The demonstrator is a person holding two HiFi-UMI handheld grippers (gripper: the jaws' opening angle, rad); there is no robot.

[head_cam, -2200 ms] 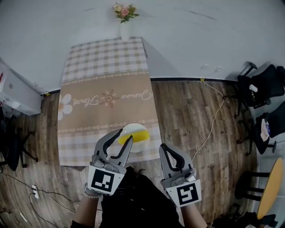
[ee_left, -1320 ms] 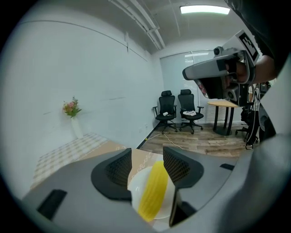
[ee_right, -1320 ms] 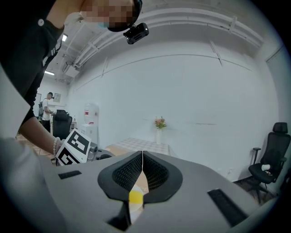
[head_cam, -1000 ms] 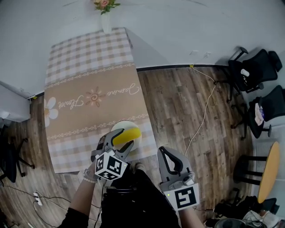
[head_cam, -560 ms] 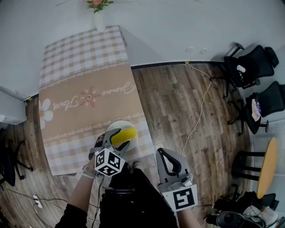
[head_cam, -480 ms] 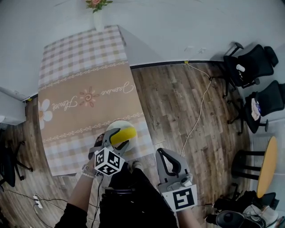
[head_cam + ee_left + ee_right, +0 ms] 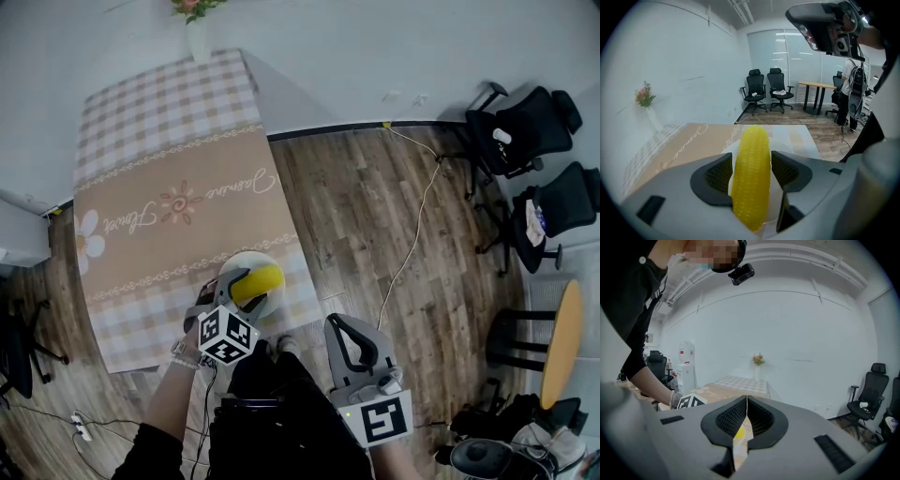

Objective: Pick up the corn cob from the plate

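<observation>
A yellow corn cob (image 7: pixel 257 280) lies on a white plate (image 7: pixel 242 261) near the front edge of the table. My left gripper (image 7: pixel 249 287) points down at it with its jaws open on either side of the cob. In the left gripper view the corn cob (image 7: pixel 751 178) runs lengthwise between the ribbed pads (image 7: pixel 787 169) of the left gripper (image 7: pixel 752 160), and the plate (image 7: pixel 783 143) shows beneath. No clear squeeze shows. My right gripper (image 7: pixel 343 330) hangs off the table over the floor, shut and empty; the right gripper (image 7: pixel 747 401) has its pads touching.
The table (image 7: pixel 169 169) has a checked beige cloth with a flower print, and a vase of flowers (image 7: pixel 194 26) stands at its far end by the wall. Black office chairs (image 7: pixel 525 122), a round wooden table (image 7: pixel 561 356) and a floor cable (image 7: pixel 412 253) lie to the right.
My left gripper has sunk toward the plate, so its jaws now sit lower around the corn cob. The right gripper has stayed where it was.
</observation>
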